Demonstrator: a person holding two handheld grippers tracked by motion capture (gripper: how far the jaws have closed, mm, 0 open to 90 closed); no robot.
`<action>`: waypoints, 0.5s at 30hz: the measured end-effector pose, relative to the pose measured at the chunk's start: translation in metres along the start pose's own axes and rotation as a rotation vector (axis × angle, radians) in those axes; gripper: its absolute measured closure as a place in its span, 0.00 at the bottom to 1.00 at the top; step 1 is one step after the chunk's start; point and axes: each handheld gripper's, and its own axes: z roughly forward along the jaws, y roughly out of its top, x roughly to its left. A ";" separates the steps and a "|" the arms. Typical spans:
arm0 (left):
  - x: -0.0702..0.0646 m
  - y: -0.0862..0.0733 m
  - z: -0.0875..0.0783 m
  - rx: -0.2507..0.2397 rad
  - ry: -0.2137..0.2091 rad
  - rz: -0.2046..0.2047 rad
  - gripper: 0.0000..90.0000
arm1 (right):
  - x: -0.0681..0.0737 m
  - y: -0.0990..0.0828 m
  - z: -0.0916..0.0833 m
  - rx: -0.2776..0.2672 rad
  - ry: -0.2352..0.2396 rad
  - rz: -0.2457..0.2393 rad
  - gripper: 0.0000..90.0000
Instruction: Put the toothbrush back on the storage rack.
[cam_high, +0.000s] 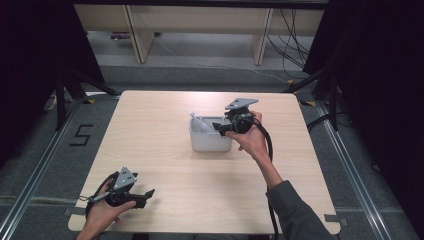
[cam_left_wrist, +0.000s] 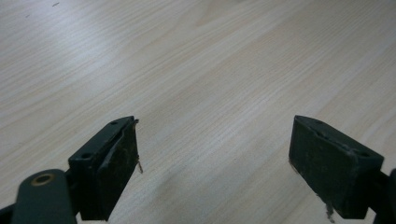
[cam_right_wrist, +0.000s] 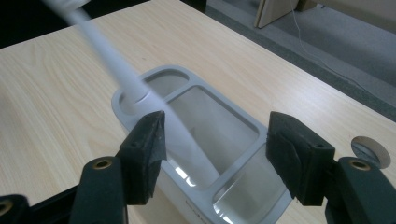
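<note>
A grey carpeted floor (cam_high: 200, 75) with dark curtains at both sides and pale furniture legs beyond surrounds a light wooden table (cam_high: 165, 165). Near the table's middle stands a white compartmented holder (cam_high: 210, 140), and a white stick-like utensil (cam_high: 197, 120) leans in its central compartment, tilted toward the far left. The right gripper (cam_high: 218, 127) hovers at the holder's right rim; in the right gripper view its jaws stand wide apart above the compartments, holding nothing. The left gripper (cam_high: 147, 195) rests near the table's front left corner, jaws spread wide over bare wood.
</note>
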 end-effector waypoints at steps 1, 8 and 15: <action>0.000 0.000 0.000 0.000 0.000 0.000 0.17 | 0.000 -0.001 -0.001 -0.002 -0.001 0.005 0.43; 0.000 0.000 0.000 0.003 0.001 -0.003 0.17 | -0.002 -0.008 -0.007 -0.001 -0.006 0.029 0.42; 0.000 0.000 -0.001 0.014 0.002 -0.001 0.17 | -0.006 -0.014 -0.016 0.003 -0.014 0.035 0.41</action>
